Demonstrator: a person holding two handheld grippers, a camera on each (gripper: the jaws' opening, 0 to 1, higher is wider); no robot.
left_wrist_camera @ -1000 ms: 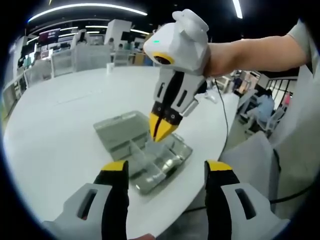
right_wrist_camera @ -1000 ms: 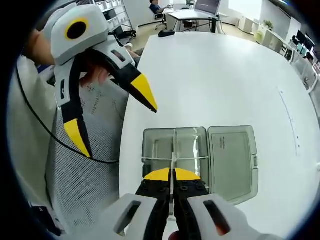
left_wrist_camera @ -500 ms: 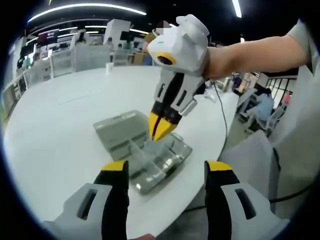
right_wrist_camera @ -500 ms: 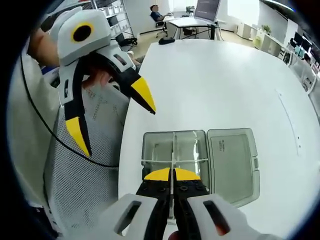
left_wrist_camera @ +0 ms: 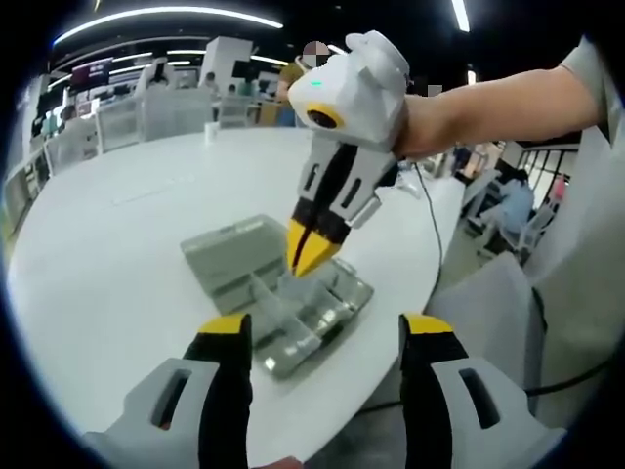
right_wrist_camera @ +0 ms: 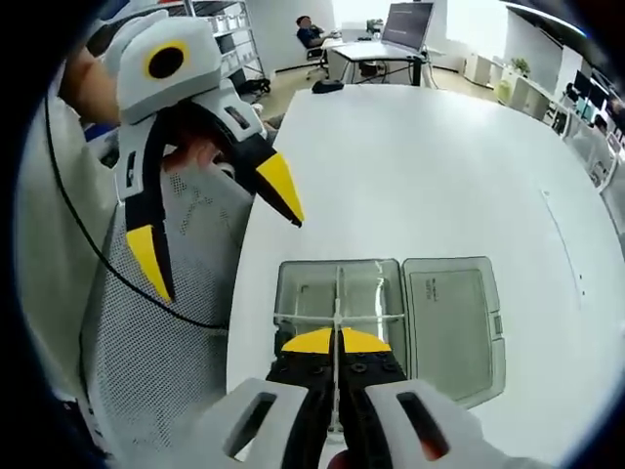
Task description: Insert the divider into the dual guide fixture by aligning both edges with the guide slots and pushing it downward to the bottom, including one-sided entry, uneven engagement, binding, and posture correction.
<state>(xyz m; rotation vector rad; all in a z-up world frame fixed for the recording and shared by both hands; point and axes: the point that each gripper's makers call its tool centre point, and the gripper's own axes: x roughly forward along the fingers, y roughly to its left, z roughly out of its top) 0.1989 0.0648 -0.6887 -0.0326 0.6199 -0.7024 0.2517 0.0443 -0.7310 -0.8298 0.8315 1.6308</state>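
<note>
I hold the right claw (right_wrist_camera: 335,342) clenched on the divider (right_wrist_camera: 337,293), a thin clear plate standing on edge above the dual guide fixture (right_wrist_camera: 337,298), the open grey box near the tabletop (right_wrist_camera: 430,156) edge with its lid (right_wrist_camera: 451,318) laid flat beside it. The left claw (right_wrist_camera: 210,234) hangs released off the tabletop edge, well apart from the box. I judge the step in hand to be the insertion: the divider sits over the cross wall, and I cannot tell how deep both edges are engaged. The next move calls for squaring the plate to both guide slots, then pressing straight down and correcting tilt if one side binds.
</note>
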